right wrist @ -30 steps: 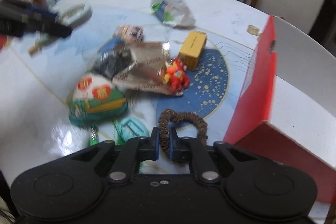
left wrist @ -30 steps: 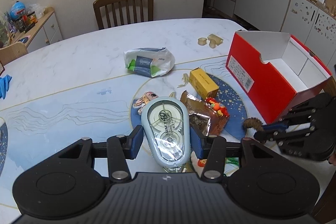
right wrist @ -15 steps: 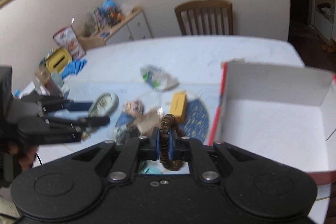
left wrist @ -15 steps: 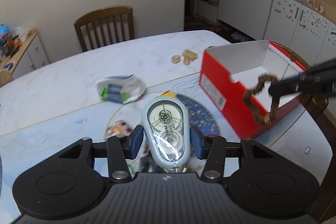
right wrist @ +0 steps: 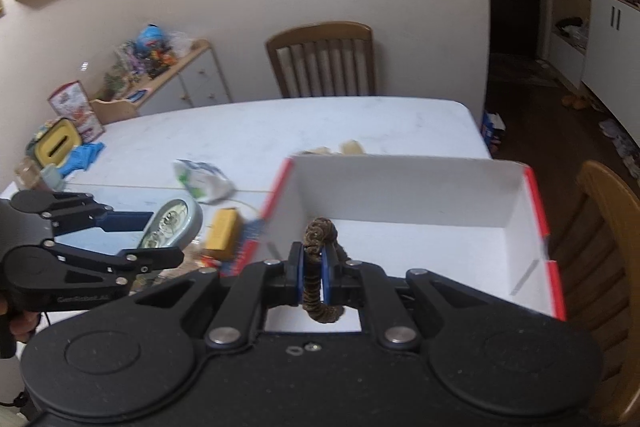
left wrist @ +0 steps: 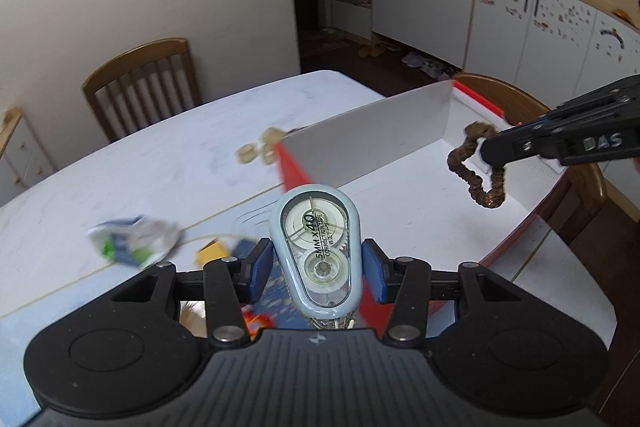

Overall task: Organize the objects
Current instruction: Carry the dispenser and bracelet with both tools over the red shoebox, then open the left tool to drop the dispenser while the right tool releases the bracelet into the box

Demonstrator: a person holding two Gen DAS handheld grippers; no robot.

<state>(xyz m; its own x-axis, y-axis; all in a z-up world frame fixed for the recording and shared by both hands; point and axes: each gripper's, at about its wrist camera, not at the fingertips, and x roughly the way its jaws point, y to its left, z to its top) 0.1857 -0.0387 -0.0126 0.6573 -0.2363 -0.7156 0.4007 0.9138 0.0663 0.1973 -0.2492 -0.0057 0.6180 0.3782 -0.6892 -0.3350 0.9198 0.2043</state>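
Note:
My left gripper (left wrist: 316,267) is shut on a pale blue correction tape dispenser (left wrist: 316,247) and holds it in the air at the near left wall of the red box (left wrist: 372,143). It also shows in the right wrist view (right wrist: 170,225). My right gripper (right wrist: 312,271) is shut on a brown hair scrunchie (right wrist: 316,267) and holds it over the white inside of the open red box (right wrist: 440,195). In the left wrist view the scrunchie (left wrist: 480,167) hangs from the right gripper's fingers above the box floor.
On the white table (right wrist: 260,131) lie a plastic bag (right wrist: 202,181), a yellow box (right wrist: 222,233) and small beige pieces (left wrist: 256,149). Wooden chairs stand behind the table (right wrist: 324,59) and right of the box (right wrist: 604,227). Clutter and a low cabinet are at the far left.
Both grippers have risen and moved toward the red box. The scrunchie is now over the inside of the box, and the correction tape has come to the box's near left wall.

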